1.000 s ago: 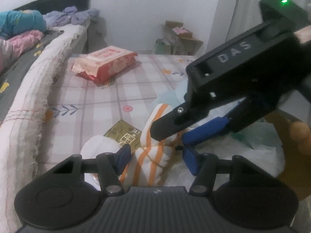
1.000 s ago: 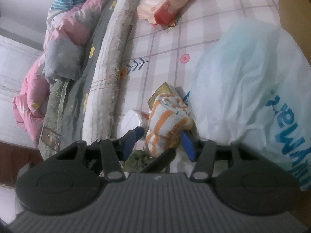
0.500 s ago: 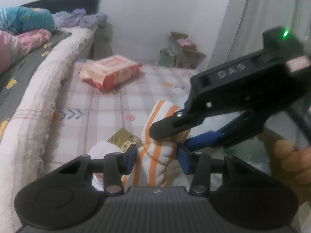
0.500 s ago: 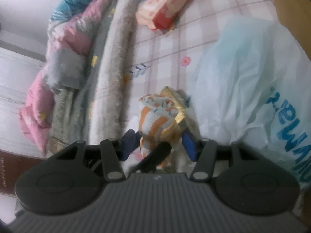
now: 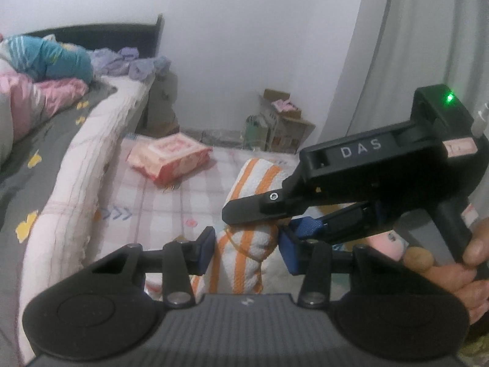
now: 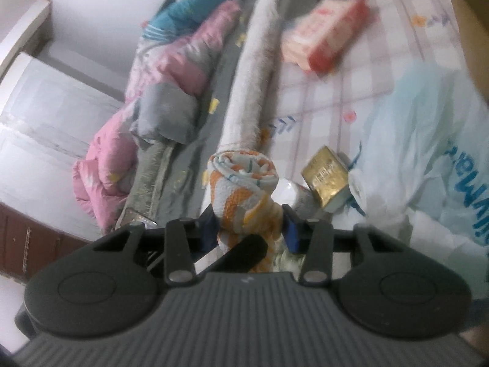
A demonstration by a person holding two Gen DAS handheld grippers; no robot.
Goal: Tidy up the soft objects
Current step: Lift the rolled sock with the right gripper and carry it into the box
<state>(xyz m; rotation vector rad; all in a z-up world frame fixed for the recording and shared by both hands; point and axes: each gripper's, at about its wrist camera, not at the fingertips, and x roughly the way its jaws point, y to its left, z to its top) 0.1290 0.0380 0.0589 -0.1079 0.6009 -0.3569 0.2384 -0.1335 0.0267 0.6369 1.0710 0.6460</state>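
Observation:
A rolled white towel with orange stripes (image 5: 253, 177) is lifted above the checked bed sheet (image 5: 159, 205). My left gripper (image 5: 246, 252) is shut on its lower part, both blue pads pressing in. The right gripper (image 5: 259, 223) comes in from the right and clamps the same roll higher up. In the right wrist view the towel (image 6: 241, 177) stands on end between the pads of the right gripper (image 6: 250, 229), whose jaws are closing on it and squeezing the cloth. One black finger (image 6: 244, 250) of the left gripper crosses below.
A red and pink wipes pack (image 5: 169, 160) lies further up the sheet. A pale plastic bag (image 6: 428, 140), a gold box (image 6: 325, 177) and a white bottle (image 6: 293, 195) lie to the right. Piled quilts (image 6: 171, 70) are at left. A hand (image 5: 458, 263) holds the right handle.
Both grippers have risen and carried the towel roll up off the sheet. Both pairs of jaws narrowed onto the roll, and the gold box stayed behind.

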